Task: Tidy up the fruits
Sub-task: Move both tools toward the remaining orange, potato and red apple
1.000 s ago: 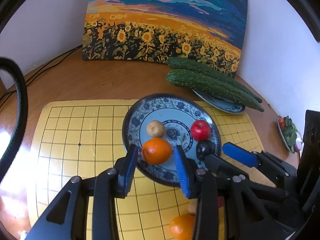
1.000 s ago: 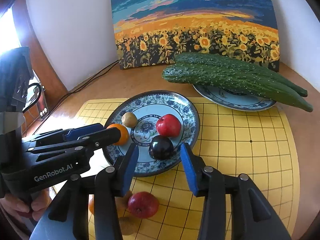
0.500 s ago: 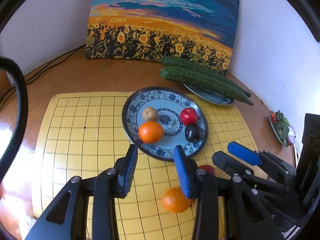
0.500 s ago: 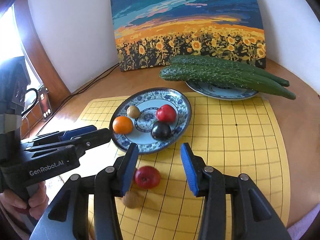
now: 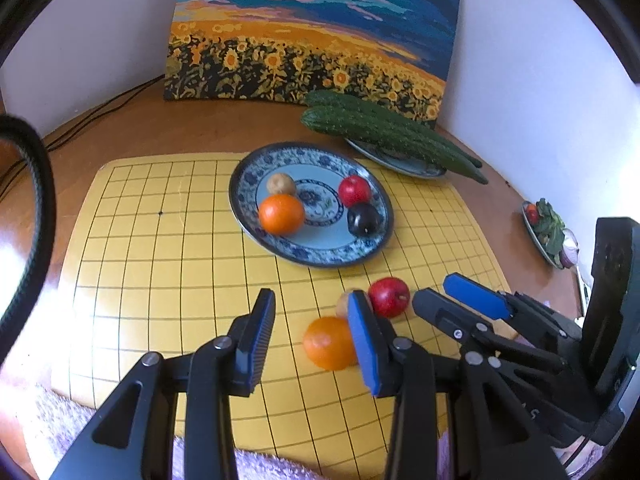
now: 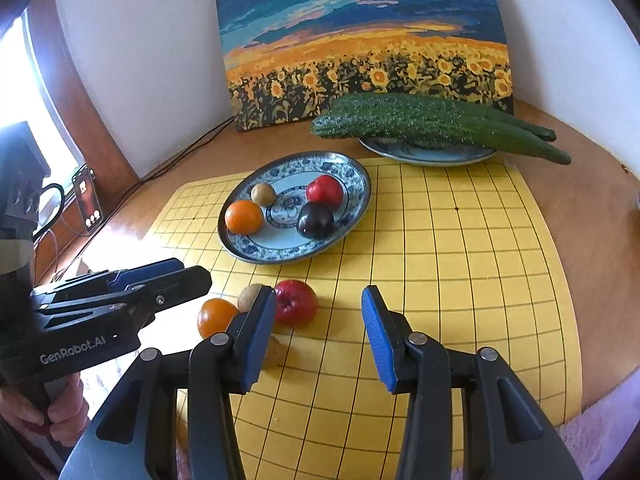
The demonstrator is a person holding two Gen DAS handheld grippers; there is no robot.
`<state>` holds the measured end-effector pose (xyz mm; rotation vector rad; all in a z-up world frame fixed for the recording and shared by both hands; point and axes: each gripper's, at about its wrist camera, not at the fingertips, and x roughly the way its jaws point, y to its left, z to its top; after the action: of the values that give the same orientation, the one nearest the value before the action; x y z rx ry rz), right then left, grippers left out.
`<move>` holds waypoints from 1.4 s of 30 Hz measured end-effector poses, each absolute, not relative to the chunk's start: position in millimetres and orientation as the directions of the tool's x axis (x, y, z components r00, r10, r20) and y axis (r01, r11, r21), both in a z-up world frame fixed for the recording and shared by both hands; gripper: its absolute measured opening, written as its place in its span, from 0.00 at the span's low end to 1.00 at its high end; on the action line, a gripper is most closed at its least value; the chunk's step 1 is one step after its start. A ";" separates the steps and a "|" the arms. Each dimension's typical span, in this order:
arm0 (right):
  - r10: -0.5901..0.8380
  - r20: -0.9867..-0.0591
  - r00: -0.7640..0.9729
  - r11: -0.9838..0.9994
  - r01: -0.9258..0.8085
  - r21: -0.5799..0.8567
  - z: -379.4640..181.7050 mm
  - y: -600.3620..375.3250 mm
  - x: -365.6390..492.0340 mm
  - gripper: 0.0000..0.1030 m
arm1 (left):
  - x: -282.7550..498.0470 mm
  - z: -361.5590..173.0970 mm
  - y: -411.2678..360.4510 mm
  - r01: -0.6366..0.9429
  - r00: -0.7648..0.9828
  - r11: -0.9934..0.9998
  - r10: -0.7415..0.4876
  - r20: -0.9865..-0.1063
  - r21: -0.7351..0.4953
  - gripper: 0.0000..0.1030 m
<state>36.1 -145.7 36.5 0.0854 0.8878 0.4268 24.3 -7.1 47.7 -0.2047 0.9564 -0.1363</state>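
A: Status req. Both units?

B: Left hand-held gripper [image 5: 312, 336] and right hand-held gripper [image 6: 319, 336] are released; nothing is held between the jaws of either. Four fruits are seated on the blue plate [image 6: 352, 172]. Three more are left loose on the yellow mat [image 6: 460, 260], near the desk's front edge: orange [image 5: 328, 342], red apple [image 5: 389, 297], small brown fruit [image 6: 250, 297], bunched together, touching or nearly so.

A: Failure modes?

B: Judged, not observed. 1) Round fruit is likely to be rolled off the mat if nudged by one finger before closure. 2) Cluster is tight; a neighbour may be pinched or knocked. 3) Both units are close together, so a collision is poss. if the same fruit is approached. 4) Plate rim may be struck on placement, disturbing the dark plum [image 6: 316, 220].
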 end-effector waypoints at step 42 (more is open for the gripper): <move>0.404 -0.738 0.541 0.911 -0.314 0.268 26.9 -154.6 30.7 0.44 | 17.7 26.2 -22.2 0.055 0.525 0.972 -0.224 -0.821 -0.230 0.36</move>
<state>30.7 -154.6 26.9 0.1075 0.9040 0.4275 17.7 -22.2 26.2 -0.1841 1.0061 -0.1680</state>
